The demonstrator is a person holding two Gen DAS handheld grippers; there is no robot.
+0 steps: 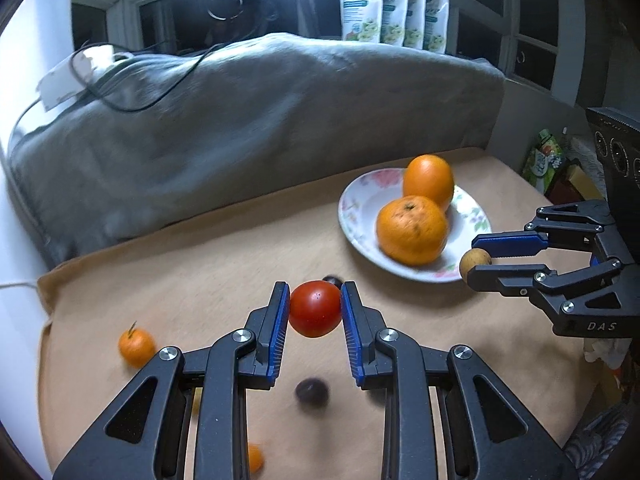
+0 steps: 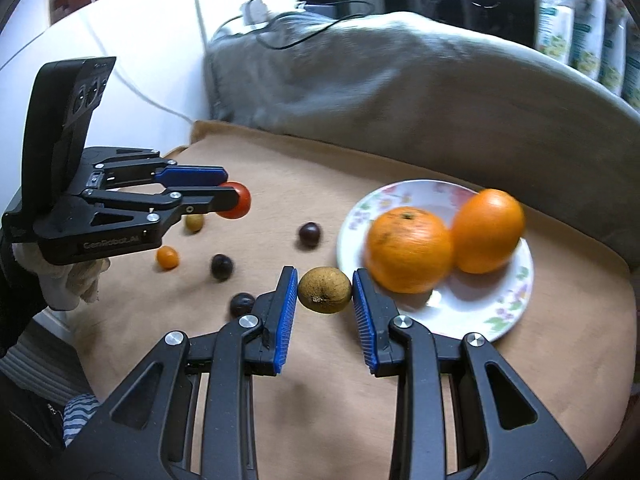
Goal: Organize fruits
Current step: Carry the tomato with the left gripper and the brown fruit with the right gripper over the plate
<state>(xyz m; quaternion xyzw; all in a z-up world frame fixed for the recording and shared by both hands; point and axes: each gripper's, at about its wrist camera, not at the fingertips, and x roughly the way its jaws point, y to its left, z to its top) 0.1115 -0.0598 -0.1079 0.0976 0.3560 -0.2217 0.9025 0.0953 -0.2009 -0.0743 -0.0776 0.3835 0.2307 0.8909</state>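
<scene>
- Carrying two fruits at once: the left gripper (image 1: 315, 309) is clenched on a red tomato (image 1: 315, 309), pads pressing both its sides, and the fruit hangs clear of the tan cloth (image 1: 208, 280).
- The right gripper (image 2: 325, 290) is clenched on a small brownish round fruit (image 2: 325, 290), perhaps a longan, held just at the near left rim of the floral plate (image 2: 516, 304).
- Two large oranges (image 2: 408, 249) already sit touching each other on the plate, so it looks like the collecting spot; the brown fruit is probably bound for it.
- The bare part of the plate lies near and right of the oranges, likely the easiest place to set a small fruit without it rolling off.
- Scattered fruit waits on the cloth to the left: three dark plum-like fruits (image 2: 309, 234), a small orange one (image 2: 167, 257) and a yellowish one (image 2: 194, 222), well apart from the plate.
- The tomato is gripped across its middle, which should keep a smooth, round thing from slipping.
- A grey blanket (image 2: 400, 92) bounds the far side.
</scene>
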